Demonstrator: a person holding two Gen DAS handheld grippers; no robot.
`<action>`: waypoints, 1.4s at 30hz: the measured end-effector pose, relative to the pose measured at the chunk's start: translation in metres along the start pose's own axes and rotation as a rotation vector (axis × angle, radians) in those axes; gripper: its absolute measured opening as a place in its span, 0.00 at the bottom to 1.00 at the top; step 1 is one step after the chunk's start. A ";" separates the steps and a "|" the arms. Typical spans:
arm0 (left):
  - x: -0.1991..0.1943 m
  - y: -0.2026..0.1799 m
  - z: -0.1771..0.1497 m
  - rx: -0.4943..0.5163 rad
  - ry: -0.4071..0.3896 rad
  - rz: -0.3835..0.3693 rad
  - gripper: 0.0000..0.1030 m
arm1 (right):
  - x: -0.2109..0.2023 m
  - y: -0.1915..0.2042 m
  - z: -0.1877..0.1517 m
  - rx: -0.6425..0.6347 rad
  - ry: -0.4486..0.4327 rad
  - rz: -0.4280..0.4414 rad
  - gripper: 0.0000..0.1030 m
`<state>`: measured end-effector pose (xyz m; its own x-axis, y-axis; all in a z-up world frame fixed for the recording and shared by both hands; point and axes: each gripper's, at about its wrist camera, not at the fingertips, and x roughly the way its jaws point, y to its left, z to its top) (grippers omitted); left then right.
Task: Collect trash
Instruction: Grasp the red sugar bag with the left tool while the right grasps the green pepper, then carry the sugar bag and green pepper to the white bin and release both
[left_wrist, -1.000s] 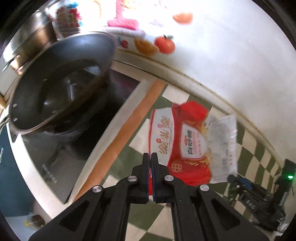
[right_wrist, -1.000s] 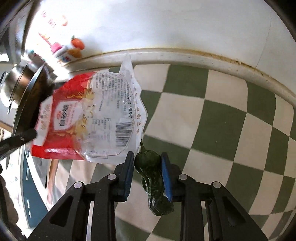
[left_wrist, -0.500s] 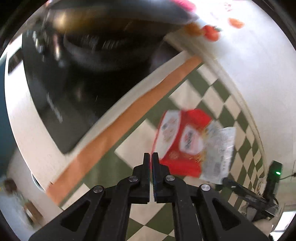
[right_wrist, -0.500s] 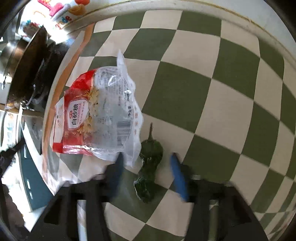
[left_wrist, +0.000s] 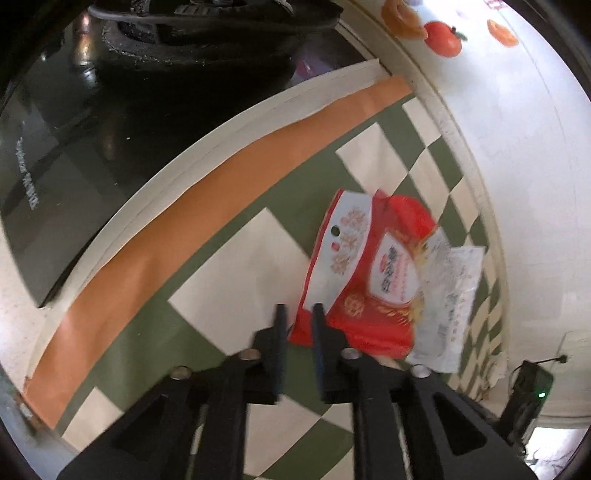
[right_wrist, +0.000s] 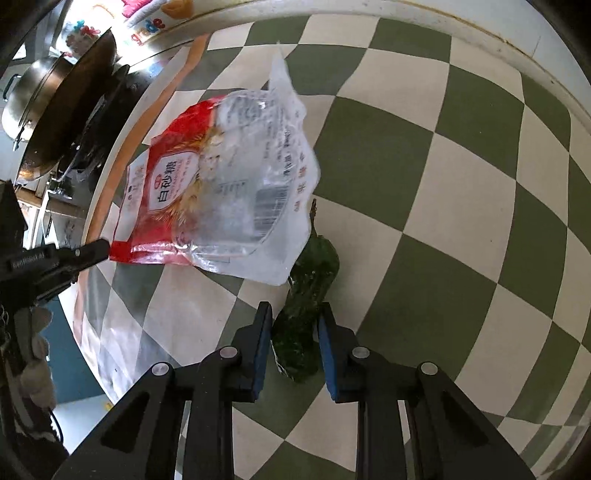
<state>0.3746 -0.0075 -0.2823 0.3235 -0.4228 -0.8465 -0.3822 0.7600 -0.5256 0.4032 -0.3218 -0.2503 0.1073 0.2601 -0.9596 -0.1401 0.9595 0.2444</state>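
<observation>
L gripper (left_wrist: 298, 325): jaws slightly spread, narrow gap; red corner of bag (left_wrist: 373, 280) sits in the gap. Can't tell from the L wrist view if the pads touch it. In the R wrist view, L gripper (right_wrist: 105, 248) tip meets the bag's (right_wrist: 218, 206) lower red corner; contact looks likely, grip not confirmed.

Bag: red/white/clear plastic pouch w/ Chinese print + barcode, crumpled, lying on green/cream checkered cloth (right_wrist: 461, 192). Clear end points toward wall (left_wrist: 517, 155).

R gripper (right_wrist: 294, 334): jaws spread, straddling the near end of a dark green pepper (right_wrist: 314, 280). Gaps visible on both sides, pads not pressing it. Pepper lies on cloth, stem end away from gripper, tucked just under the bag's clear edge.

Other: orange strip (left_wrist: 207, 206) borders the cloth next to black glass stove (left_wrist: 74, 122). Wok (right_wrist: 62, 122) on burner, steel pot (right_wrist: 33, 92) behind it. Fruit stickers (left_wrist: 441, 37) on wall.
</observation>
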 end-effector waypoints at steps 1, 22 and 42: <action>-0.001 0.002 0.001 -0.013 -0.006 -0.030 0.23 | 0.000 -0.002 0.000 0.002 0.002 0.007 0.24; 0.021 -0.030 0.009 0.041 0.027 0.018 0.33 | 0.003 -0.010 0.011 0.034 0.013 0.054 0.20; -0.126 -0.029 -0.026 0.146 -0.319 0.149 0.00 | -0.035 0.013 0.003 0.010 -0.068 0.041 0.12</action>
<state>0.3226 0.0113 -0.1628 0.5356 -0.1454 -0.8318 -0.3249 0.8738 -0.3619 0.4007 -0.3175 -0.2132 0.1680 0.3060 -0.9371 -0.1364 0.9487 0.2854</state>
